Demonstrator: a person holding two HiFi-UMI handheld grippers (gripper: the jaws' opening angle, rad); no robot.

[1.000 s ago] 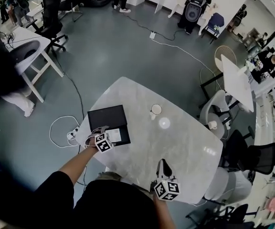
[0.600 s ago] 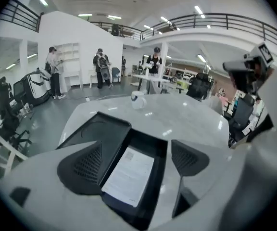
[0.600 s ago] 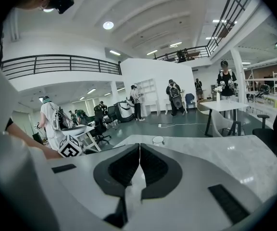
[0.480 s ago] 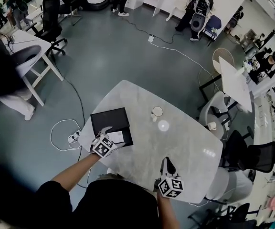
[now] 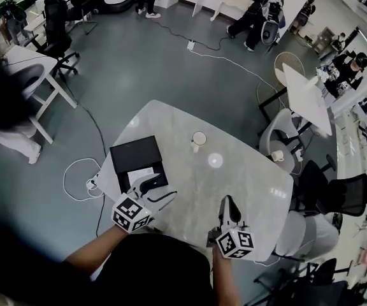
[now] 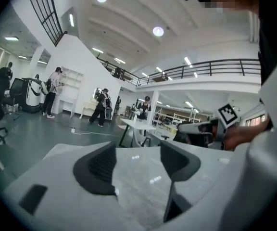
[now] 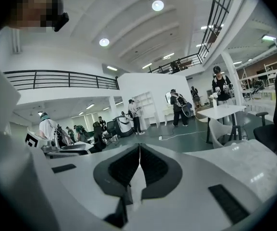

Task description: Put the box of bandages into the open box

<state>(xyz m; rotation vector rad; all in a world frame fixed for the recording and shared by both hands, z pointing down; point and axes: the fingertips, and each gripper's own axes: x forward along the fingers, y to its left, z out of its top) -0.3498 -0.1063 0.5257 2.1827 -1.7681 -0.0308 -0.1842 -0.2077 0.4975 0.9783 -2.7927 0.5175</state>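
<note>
The black open box [image 5: 134,153] sits at the table's left edge. The white box of bandages [image 5: 140,173] lies in its near part. My left gripper [image 5: 158,189] hovers just in front of the open box, toward me. Its jaws are closing with nothing between them; in the left gripper view [image 6: 138,160] only bare tabletop shows in the gap. My right gripper [image 5: 228,204] is held over the table's near edge, jaws shut and empty, as the right gripper view [image 7: 139,165] also shows.
A white cup [image 5: 198,138] stands near the middle of the grey marble table [image 5: 247,177]. Chairs [image 5: 279,148] stand at the table's right. A white cable and power strip [image 5: 88,182] lie on the floor at the left. People stand far off.
My left gripper has drawn back from over the open box toward me, leaving the white box inside. The right gripper has barely moved.
</note>
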